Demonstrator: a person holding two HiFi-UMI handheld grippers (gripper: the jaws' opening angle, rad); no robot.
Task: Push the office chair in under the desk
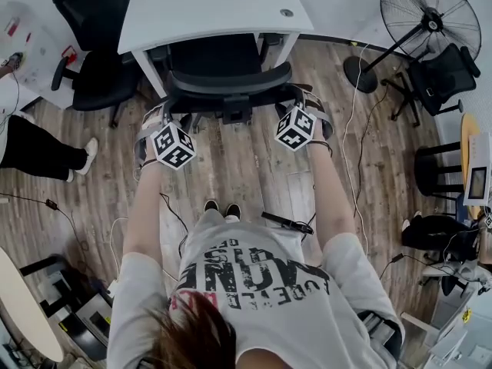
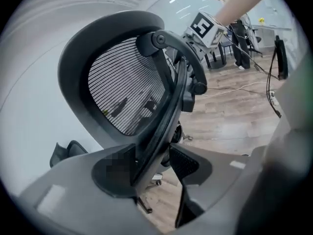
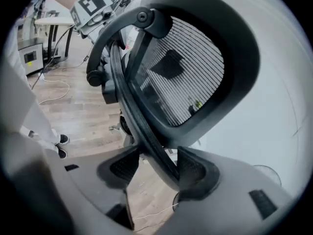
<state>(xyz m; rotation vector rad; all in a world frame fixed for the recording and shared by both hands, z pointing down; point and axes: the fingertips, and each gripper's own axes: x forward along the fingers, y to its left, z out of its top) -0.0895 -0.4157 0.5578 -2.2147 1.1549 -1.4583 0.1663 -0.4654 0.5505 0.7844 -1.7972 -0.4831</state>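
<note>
My left gripper (image 2: 151, 166) and right gripper (image 3: 155, 169) each have their fingers closed on the back frame of the office chair (image 1: 227, 79). Its seat sits partly under the white worktop (image 1: 207, 10), with the backrest facing me.

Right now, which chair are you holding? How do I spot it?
Find the white rectangular desk. The black mesh-backed office chair sits partly under it. Only this chair has the left hand-held gripper and right hand-held gripper clamped on its backrest.
</note>
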